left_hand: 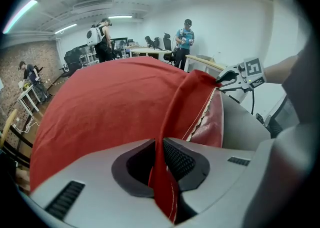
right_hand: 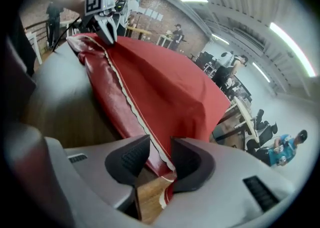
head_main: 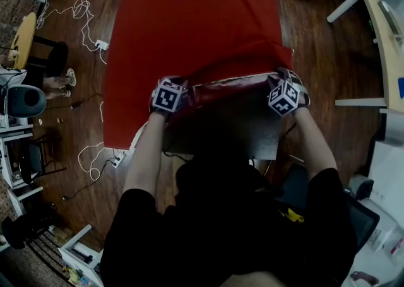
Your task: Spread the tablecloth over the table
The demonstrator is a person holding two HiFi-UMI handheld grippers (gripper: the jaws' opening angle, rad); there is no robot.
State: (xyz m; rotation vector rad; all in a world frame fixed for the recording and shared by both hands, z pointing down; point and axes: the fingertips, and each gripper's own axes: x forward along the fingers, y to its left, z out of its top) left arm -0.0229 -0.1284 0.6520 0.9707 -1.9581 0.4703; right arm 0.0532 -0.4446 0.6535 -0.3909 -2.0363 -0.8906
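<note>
Covering most of the tabletop [head_main: 227, 131], the red tablecloth [head_main: 189, 33] lies flat over the far part, while its near edge is folded back and lifted, leaving a bare strip in front of the person. The left gripper [left_hand: 161, 164] is pinched narrowly on the hem near the left corner. The right gripper [right_hand: 160, 159] stands partly apart, the white-trimmed hem running loose between its jaws.
</note>
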